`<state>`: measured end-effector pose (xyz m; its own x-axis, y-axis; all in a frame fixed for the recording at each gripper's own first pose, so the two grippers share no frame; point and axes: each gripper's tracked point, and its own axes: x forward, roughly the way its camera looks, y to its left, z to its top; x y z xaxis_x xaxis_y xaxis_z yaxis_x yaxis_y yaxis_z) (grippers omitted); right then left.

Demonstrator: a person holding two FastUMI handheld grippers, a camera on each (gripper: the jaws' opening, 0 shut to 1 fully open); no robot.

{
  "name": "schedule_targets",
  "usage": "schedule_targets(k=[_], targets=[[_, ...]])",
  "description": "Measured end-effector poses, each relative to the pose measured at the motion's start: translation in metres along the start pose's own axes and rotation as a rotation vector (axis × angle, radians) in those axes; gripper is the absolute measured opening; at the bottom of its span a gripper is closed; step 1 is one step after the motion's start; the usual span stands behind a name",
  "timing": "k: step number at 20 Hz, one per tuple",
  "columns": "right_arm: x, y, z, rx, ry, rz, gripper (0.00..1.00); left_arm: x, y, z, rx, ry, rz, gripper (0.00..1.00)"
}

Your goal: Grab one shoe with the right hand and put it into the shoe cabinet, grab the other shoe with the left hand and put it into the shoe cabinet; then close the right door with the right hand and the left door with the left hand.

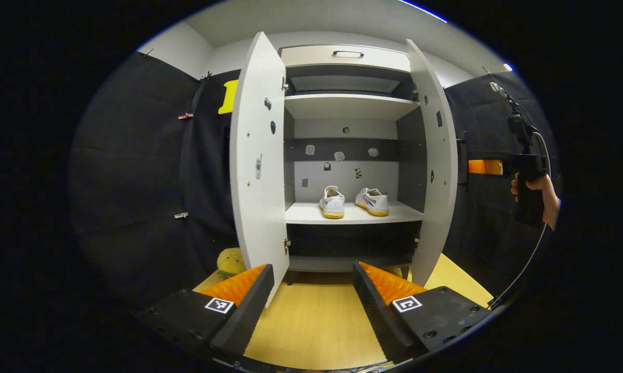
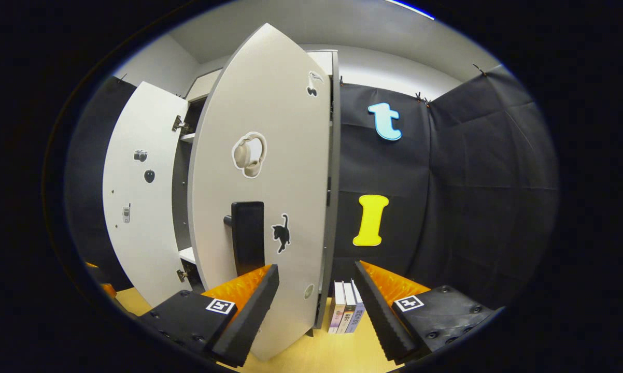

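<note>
The white shoe cabinet [image 1: 350, 106] stands with both doors swung wide. Two white shoes with yellow soles, the left shoe [image 1: 333, 202] and the right shoe [image 1: 372, 201], rest side by side on its middle shelf [image 1: 301, 213]. My left gripper [image 1: 311, 290] is open and holds nothing, well back from the cabinet and facing its inside. A hand [image 1: 542, 189] holds my right gripper [image 1: 477, 167] beside the outer face of the right door [image 1: 433, 171]. In the right gripper view, my right gripper [image 2: 314, 290] is open. The right door [image 2: 270, 171] with its black handle [image 2: 248, 235] stands close in front of it.
The left door [image 1: 257, 155] juts out toward me, and a yellow plush toy [image 1: 231, 261] lies on the wooden floor [image 1: 316, 316] beside it. A few books [image 2: 345, 311] stand on the floor behind the right door. A closed drawer [image 1: 345, 54] tops the cabinet.
</note>
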<state>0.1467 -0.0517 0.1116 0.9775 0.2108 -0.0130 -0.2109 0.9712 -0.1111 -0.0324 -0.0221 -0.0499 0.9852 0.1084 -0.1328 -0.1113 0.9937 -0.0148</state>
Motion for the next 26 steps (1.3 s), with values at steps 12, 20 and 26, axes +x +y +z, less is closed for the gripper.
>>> schedule_targets(k=[12,20,26], targets=[[-0.008,0.140,-0.018,-0.045,-0.003,0.118,0.98,-0.005,0.133,-0.021,-0.115,-0.006,0.109,0.95],[-0.072,0.145,-0.105,0.089,0.180,0.079,0.98,0.028,0.215,0.019,-0.129,-0.048,0.097,0.95],[-0.102,0.113,-0.137,0.128,0.239,-0.037,0.98,0.078,0.246,0.068,-0.112,-0.083,0.049,0.95]])
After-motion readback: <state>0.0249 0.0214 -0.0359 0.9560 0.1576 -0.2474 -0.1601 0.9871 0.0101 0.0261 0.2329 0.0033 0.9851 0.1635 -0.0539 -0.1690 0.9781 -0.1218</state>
